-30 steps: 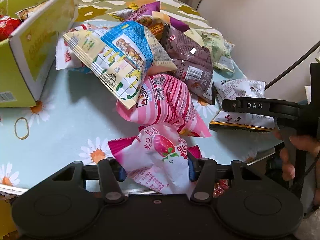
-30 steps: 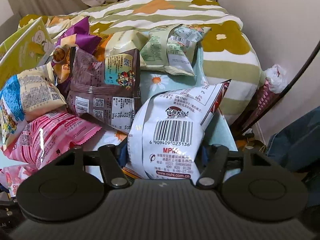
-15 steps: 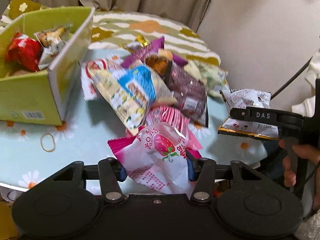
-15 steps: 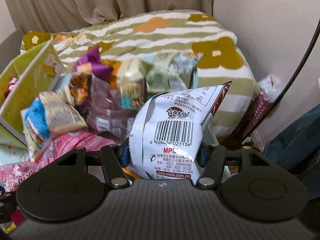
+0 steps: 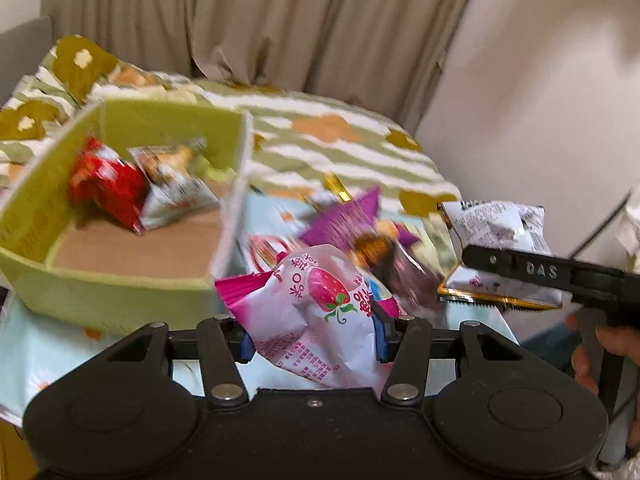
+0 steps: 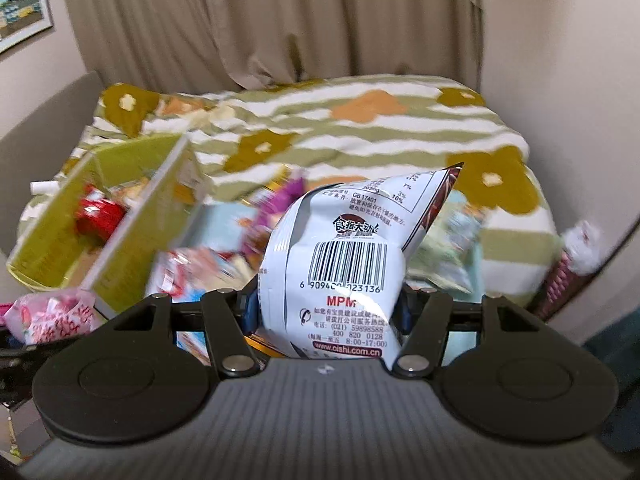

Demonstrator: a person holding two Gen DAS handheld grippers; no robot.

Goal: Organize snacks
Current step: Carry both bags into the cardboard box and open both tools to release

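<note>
Jaws of the left gripper [image 5: 312, 338] pinch a pink strawberry packet [image 5: 316, 312], lifted just right of the green box [image 5: 108, 292]. The right gripper [image 6: 324, 310] clamps a white barcode bag [image 6: 352, 264] above the snack pile [image 6: 224, 256] on the table [image 5: 52, 344].

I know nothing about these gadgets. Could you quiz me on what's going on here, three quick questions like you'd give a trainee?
1. True or false: the left hand-held gripper is empty.
2. What is printed on the white crinkly plastic snack bag that the right hand-held gripper holds? A) barcode B) strawberry C) banana
3. Fill in: a red packet already lies inside the green ____ box.

Key:
1. False: it is shut on the pink-and-white strawberry-print snack bag.
2. A
3. cardboard
</note>
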